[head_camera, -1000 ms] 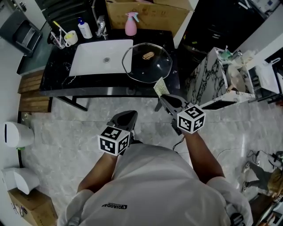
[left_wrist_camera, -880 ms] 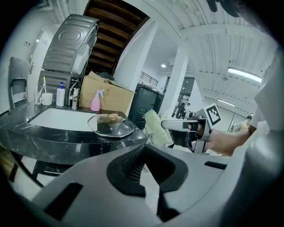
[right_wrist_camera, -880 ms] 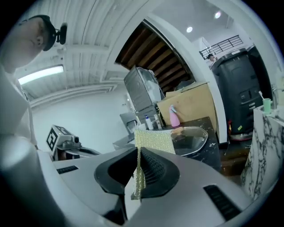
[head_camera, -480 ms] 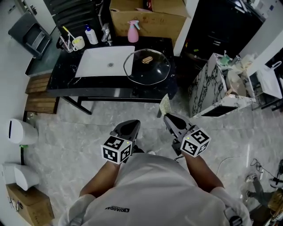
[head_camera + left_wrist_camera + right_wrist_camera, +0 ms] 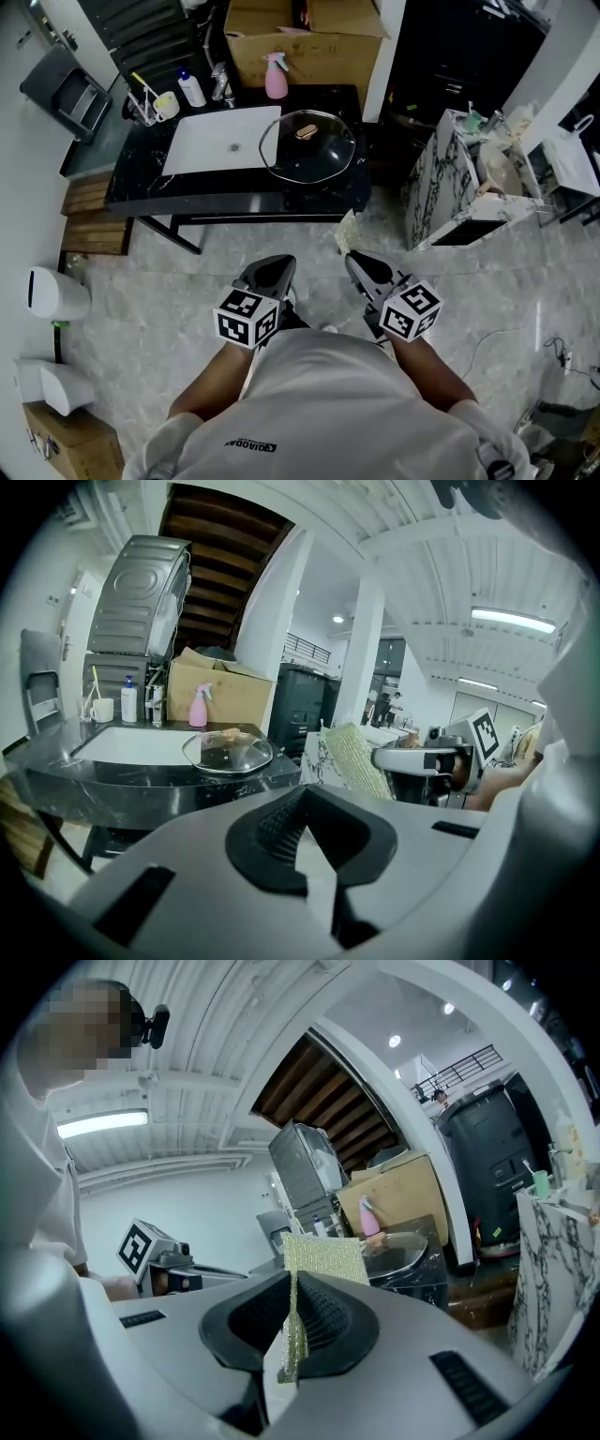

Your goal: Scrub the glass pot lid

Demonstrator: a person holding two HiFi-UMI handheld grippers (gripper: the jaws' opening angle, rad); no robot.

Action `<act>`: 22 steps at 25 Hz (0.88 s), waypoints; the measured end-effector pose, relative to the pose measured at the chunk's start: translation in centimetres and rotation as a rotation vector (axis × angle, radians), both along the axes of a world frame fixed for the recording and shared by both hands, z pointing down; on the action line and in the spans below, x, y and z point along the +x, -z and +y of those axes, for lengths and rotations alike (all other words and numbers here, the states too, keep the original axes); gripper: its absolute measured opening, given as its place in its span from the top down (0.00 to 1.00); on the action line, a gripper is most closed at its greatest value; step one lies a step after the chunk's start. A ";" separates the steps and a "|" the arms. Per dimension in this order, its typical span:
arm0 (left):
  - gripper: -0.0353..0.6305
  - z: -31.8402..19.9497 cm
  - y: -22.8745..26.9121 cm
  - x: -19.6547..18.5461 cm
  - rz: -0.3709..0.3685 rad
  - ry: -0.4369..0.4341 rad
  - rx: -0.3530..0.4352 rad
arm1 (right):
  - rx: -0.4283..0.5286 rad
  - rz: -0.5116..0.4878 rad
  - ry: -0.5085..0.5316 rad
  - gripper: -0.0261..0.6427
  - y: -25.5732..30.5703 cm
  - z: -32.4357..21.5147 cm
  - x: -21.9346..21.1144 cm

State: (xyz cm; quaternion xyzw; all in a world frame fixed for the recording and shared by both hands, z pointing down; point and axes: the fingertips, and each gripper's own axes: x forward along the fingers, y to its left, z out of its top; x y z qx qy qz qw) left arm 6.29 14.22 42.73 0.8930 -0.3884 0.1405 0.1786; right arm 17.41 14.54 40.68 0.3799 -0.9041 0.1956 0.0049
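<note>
Right gripper [image 5: 351,258], jaws clamped on a green scouring pad [image 5: 322,1254] | left gripper [image 5: 312,847], jaws together, apparently empty | glass pot lid [image 5: 307,143] on black counter [image 5: 225,190], well apart.

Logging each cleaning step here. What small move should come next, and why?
Probably step closer and carry the right gripper to the round glass pot lid on the black counter: it already pinches the yellow-green mesh scrub pad, but hangs well short of the lid.
</note>
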 end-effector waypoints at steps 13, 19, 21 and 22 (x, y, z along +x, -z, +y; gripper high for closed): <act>0.93 0.5 -0.1 -0.1 0.009 0.007 -0.005 | 0.003 0.008 0.002 0.88 0.1 0.5 0.0; 0.93 0.7 0.0 -0.1 0.013 0.014 -0.003 | 0.002 0.006 0.001 0.88 0.1 0.6 0.0; 0.93 0.8 0.0 -0.1 0.015 0.015 -0.004 | 0.003 0.004 0.003 0.88 0.2 0.7 -0.1; 0.93 0.9 0.0 -0.2 0.016 0.016 -0.004 | 0.004 0.002 0.003 0.88 0.2 0.7 -0.2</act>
